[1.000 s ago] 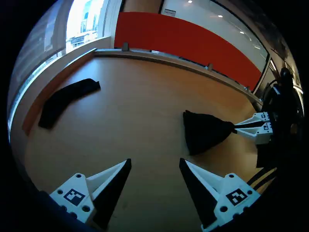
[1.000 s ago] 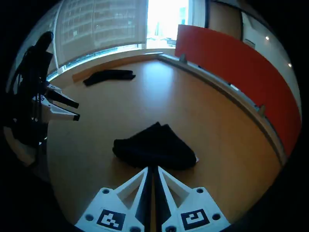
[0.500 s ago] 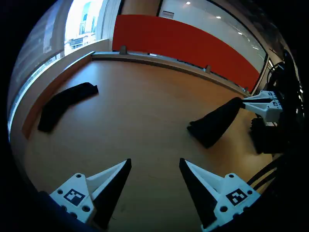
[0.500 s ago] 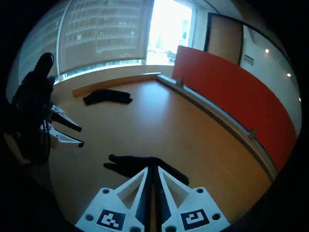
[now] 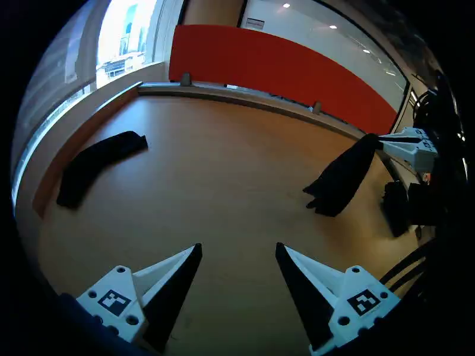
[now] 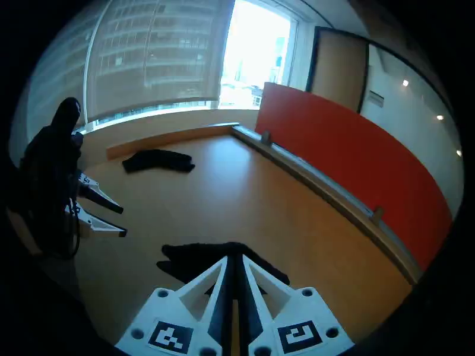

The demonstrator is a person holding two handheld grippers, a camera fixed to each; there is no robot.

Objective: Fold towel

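One corner of the dark towel (image 5: 341,178) hangs pinched in the right gripper (image 5: 380,142) above the table (image 5: 225,160), while the left gripper (image 5: 237,261) hovers wide apart over the table's near side, so the opening-out step seems in hand, and catching a second corner likely comes next.

Black towel (image 6: 187,264), pinched in right gripper (image 6: 236,259) (fingers (image 6: 221,291) together)

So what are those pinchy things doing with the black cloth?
A person holds a two-finger gripper in each hand over a wooden table. The right gripper is shut on one end of a dark towel, which hangs from it toward the table. The left gripper is open and holds nothing. A second dark towel lies near the window edge.
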